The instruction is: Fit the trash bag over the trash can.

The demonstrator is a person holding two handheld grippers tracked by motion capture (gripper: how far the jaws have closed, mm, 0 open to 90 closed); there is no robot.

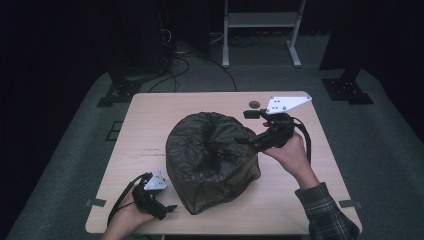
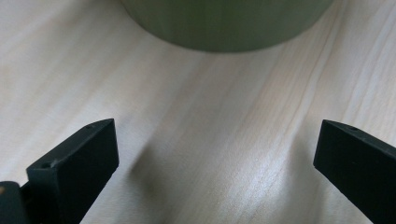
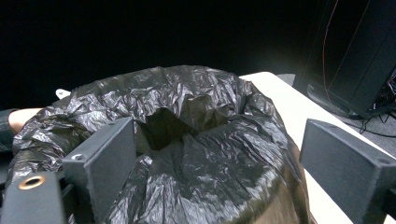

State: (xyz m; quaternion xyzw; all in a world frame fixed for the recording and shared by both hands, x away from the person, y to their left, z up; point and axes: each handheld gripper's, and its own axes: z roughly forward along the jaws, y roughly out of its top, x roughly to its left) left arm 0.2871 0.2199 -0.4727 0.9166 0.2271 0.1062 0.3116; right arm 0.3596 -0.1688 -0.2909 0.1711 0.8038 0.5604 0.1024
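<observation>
A round olive-green bin [image 1: 235, 186] stands in the middle of the table, lined with a crinkled black plastic bag [image 1: 210, 150] that folds over its rim. My right gripper [image 1: 244, 140] is at the bin's right side, open, its jaws level with the bag's top. In the right gripper view the gripper [image 3: 219, 158] has its jaws apart astride the bag [image 3: 196, 116], nothing between them. My left gripper [image 1: 169, 207] rests low at the bin's near left, open. In the left gripper view the gripper [image 2: 215, 154] faces bare wood, with the bin's base [image 2: 224, 23] ahead.
The light wooden table [image 1: 145, 125] has a small dark disc [image 1: 254, 104] near its far edge and tape marks at the near corners [image 1: 95, 202]. A white frame [image 1: 260, 20], dark stand bases [image 1: 114, 92] and cables lie on the floor behind.
</observation>
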